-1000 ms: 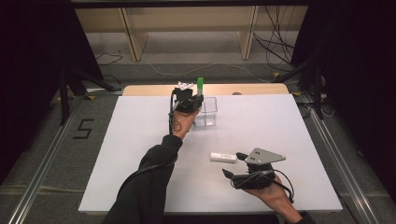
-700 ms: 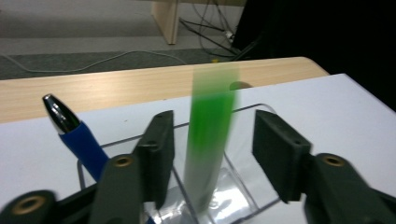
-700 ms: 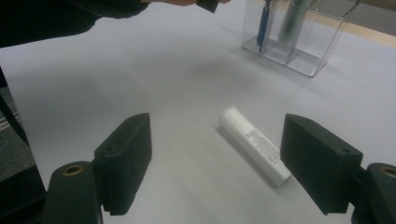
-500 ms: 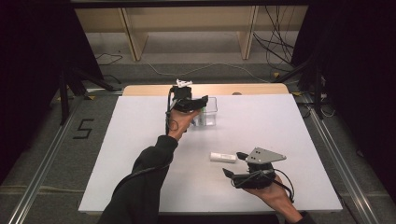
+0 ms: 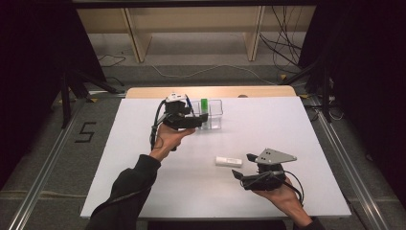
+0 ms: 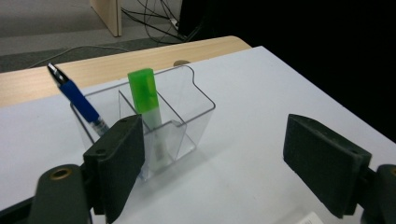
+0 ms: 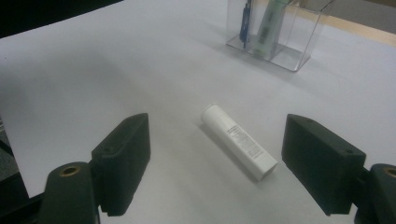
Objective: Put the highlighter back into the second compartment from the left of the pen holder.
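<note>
Your left tongs are sitting just in front of the clear organizer at the far side of the white tabletop, and the jaws have just been opening up, so they're spread wide with nothing between them. The green highlighter is standing in the middle compartment of that organizer, cap up and leaning a bit. A blue pen is leaning in the compartment next to it, the one behind your left jaw in the left gripper view.

Your right tongs are hanging out near the front of the tabletop, also spread wide, jaws pinching nothing. The white tube is lying flat on the tabletop just ahead of them, roughly lined up with the gap between the jaws in the right gripper view, not touching either one. It's lying at a diagonal with small printed text on its side. The tube is well apart from the organizer, which is showing at the top of the right gripper view with the pen and highlighter in it.
</note>
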A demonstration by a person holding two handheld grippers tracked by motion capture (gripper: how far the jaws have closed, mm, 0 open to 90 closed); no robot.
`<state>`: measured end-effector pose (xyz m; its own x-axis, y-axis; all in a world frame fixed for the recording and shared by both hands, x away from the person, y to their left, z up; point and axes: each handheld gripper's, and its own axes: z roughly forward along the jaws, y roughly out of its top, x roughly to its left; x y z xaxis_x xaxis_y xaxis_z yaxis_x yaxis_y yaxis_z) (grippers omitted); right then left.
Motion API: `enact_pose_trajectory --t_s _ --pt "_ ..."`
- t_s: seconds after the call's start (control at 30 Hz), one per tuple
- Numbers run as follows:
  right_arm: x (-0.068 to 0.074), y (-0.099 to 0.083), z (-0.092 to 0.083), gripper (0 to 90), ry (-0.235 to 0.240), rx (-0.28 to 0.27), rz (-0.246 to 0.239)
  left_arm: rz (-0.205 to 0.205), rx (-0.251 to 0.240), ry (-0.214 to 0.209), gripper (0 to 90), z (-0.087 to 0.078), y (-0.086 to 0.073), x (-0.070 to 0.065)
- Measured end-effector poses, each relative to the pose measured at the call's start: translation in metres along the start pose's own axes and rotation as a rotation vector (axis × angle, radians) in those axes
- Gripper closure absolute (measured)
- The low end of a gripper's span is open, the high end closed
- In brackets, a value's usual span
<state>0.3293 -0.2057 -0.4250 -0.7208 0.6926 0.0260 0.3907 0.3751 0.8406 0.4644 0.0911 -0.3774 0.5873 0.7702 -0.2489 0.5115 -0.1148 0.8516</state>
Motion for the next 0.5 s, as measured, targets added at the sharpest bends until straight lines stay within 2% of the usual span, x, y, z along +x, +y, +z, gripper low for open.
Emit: enact_pose_trajectory --t_s 0.1,0.4,0.5 --pt "-0.002 0.000 0.001 24.0 -0.001 0.006 -0.002 0.017 0.009 -0.003 19.7 -0.008 -0.005 -0.001" --pt "-0.005 -0.001 0.001 23.6 0.002 0.008 -0.002 0.021 -0.015 -0.011 20.1 -0.024 -0.021 0.002" --pt "-0.005 -0.001 0.002 23.4 0.006 0.011 0.002 0.026 -0.004 -0.023 19.7 -0.027 -0.030 0.002"
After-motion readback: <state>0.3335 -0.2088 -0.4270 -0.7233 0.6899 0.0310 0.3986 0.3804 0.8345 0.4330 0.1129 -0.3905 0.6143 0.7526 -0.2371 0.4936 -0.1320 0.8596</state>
